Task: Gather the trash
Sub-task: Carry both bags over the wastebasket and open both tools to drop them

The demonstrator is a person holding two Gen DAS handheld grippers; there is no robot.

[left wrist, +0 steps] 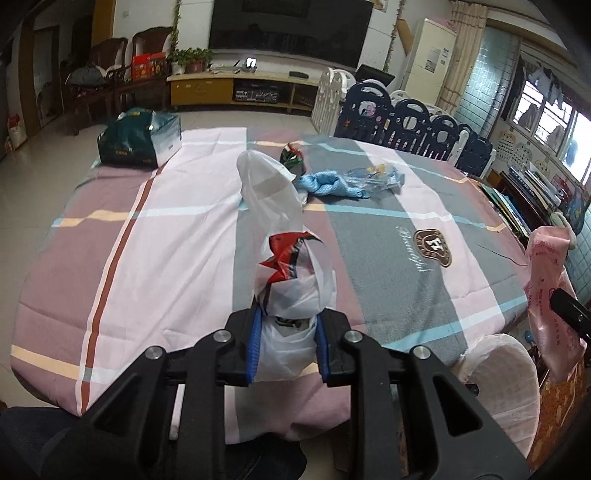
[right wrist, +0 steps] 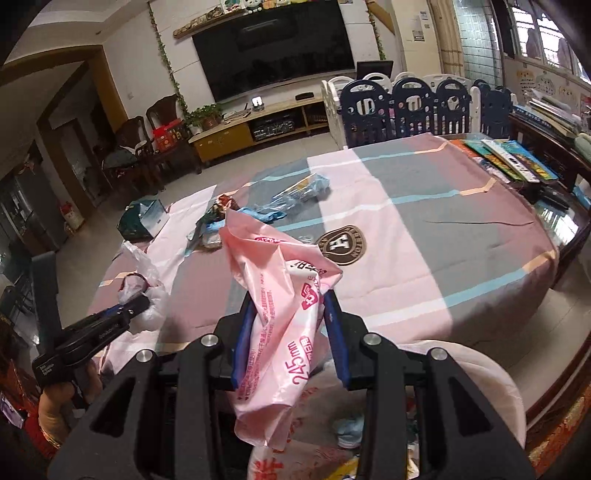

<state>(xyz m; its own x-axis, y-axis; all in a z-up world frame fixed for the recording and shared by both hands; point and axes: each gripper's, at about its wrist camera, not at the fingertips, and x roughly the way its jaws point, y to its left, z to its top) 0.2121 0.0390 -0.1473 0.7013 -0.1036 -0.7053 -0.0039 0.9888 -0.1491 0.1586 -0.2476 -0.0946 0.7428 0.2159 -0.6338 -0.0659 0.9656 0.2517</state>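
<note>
left tongs (left wrist: 288, 343) gripping white bag (left wrist: 291, 280), near table edge (left wrist: 221, 424)

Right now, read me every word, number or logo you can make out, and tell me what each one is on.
"245mm": pink plastic bag held in the right gripper; its smaller red print is too small to read.
"H" crest: tablecloth.
Script beside the crest: looks like "Beautiful", not certain.
White print on the left gripper's body: too small.
Teal box and the white bag in the left gripper: print unreadable.

Home living room: television (left wrist: 288, 26), playpen (right wrist: 424, 107)
</note>
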